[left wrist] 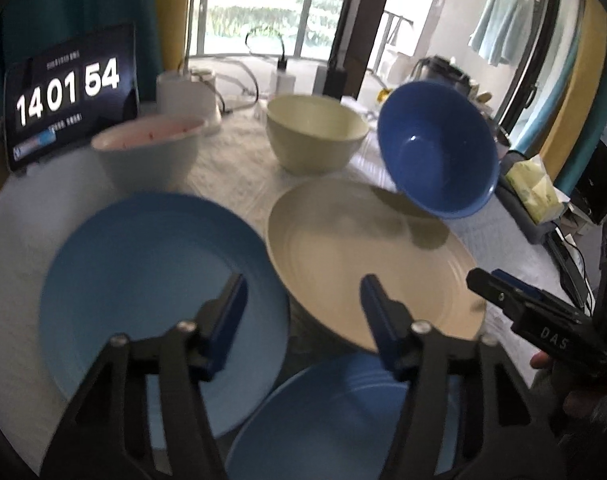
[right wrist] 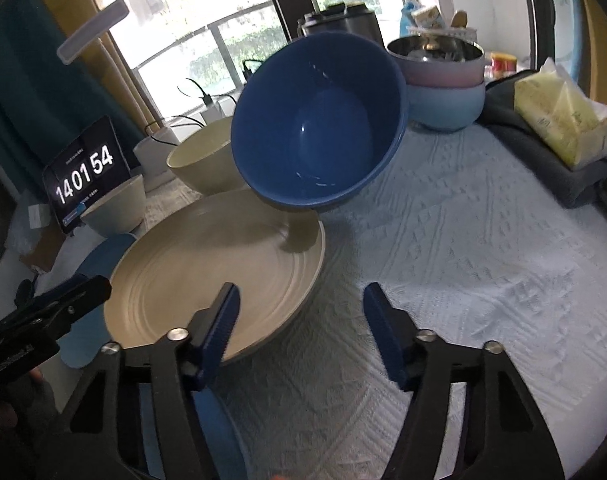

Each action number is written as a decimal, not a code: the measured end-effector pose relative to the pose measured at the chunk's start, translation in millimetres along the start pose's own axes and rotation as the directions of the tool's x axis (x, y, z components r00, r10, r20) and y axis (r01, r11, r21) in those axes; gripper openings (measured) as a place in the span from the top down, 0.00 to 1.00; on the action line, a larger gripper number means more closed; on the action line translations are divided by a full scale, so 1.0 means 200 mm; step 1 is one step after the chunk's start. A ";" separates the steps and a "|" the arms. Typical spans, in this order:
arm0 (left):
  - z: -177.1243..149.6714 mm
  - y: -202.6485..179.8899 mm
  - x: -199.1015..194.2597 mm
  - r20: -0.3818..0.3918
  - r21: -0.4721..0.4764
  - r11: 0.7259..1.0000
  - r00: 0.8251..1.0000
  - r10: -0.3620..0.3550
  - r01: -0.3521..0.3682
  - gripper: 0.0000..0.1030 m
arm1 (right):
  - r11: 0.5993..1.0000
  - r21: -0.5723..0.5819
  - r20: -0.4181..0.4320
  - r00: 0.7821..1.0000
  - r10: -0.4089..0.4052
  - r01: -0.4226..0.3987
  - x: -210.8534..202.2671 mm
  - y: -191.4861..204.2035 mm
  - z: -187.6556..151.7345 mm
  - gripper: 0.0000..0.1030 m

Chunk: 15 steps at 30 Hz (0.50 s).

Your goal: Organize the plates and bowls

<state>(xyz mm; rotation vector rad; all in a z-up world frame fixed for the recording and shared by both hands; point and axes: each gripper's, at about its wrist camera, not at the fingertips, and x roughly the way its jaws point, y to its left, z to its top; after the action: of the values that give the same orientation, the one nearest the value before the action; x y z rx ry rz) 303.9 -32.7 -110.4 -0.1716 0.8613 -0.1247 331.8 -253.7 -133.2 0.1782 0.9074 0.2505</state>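
Observation:
A cream plate (left wrist: pixel 363 264) lies mid-table, its near edge resting over a blue plate (left wrist: pixel 343 420). Another blue plate (left wrist: pixel 155 296) lies to its left. A dark blue bowl (left wrist: pixel 439 148) sits tilted on the cream plate's far right rim. A cream bowl (left wrist: pixel 315 136) and a pale bowl with a pink inside (left wrist: pixel 147 152) stand behind. My left gripper (left wrist: pixel 303 312) is open above the plates. My right gripper (right wrist: pixel 299 320) is open and empty beside the cream plate (right wrist: pixel 207 280), with the tilted blue bowl (right wrist: pixel 319 128) ahead.
A tablet clock (left wrist: pixel 67 96) stands at the far left. Stacked pink and blue bowls with a metal pot (right wrist: pixel 443 80), a tissue pack (right wrist: pixel 563 120) on dark cloth, chargers and cables (left wrist: pixel 279 76) line the back and right of the pale blue tablecloth (right wrist: pixel 463 260).

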 end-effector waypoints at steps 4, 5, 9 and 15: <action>0.00 -0.01 0.03 -0.022 0.006 1.000 1.000 -0.003 0.003 0.49 | 1.000 0.005 -0.023 1.000 0.013 -0.013 0.04 0.00 0.00 0.51; 0.00 -0.01 0.04 -0.028 0.007 1.000 1.000 -0.004 0.004 0.51 | 1.000 0.008 -0.030 0.999 0.017 -0.017 0.05 -0.01 0.00 0.54; -0.01 -0.01 0.07 -0.061 -0.007 0.999 0.998 -0.034 0.034 0.57 | 0.996 0.044 -0.060 0.995 0.084 -0.081 0.07 -0.02 -0.01 0.63; -0.02 -0.04 0.05 -0.049 0.029 0.999 0.999 -0.023 0.024 0.61 | 0.997 0.029 -0.062 0.995 0.078 -0.076 0.07 0.01 0.00 0.67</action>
<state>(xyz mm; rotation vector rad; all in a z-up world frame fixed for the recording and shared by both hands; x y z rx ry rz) 307.6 -42.6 -118.9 -0.1519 0.9055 -0.1639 338.9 -248.4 -143.6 0.2308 0.9678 0.3172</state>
